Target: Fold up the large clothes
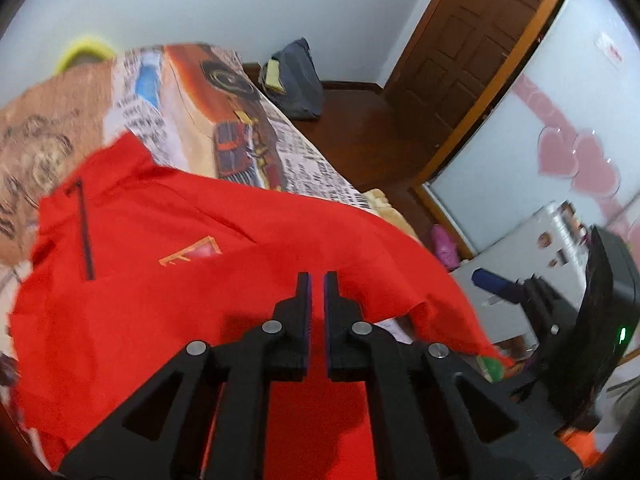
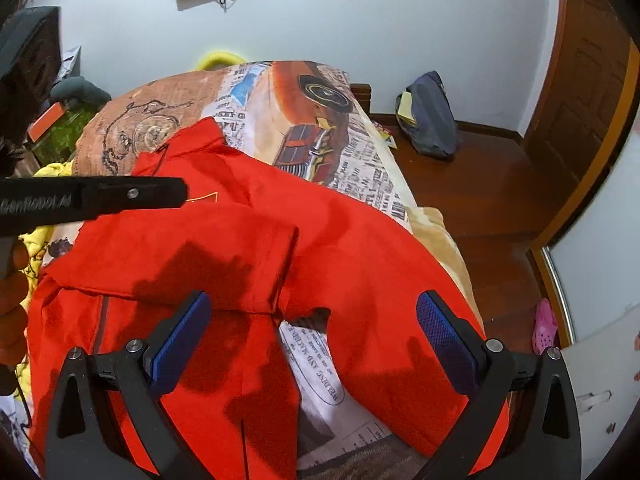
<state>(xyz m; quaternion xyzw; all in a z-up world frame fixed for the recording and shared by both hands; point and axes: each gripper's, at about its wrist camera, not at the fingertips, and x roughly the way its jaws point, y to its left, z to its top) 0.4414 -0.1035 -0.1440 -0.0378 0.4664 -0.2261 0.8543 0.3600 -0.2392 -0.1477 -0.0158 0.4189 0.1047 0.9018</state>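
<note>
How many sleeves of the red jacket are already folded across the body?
1: one sleeve lies across the red jacket; the other sleeve still hangs toward the bed's near edge.

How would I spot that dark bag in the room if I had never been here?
Start at the bed with the newspaper-and-car print cover, where the red jacket lies. Look past its far corner to the wooden floor by the white wall. The slumped navy bag sits there, alone on the floor, with something yellow poking out.
</note>
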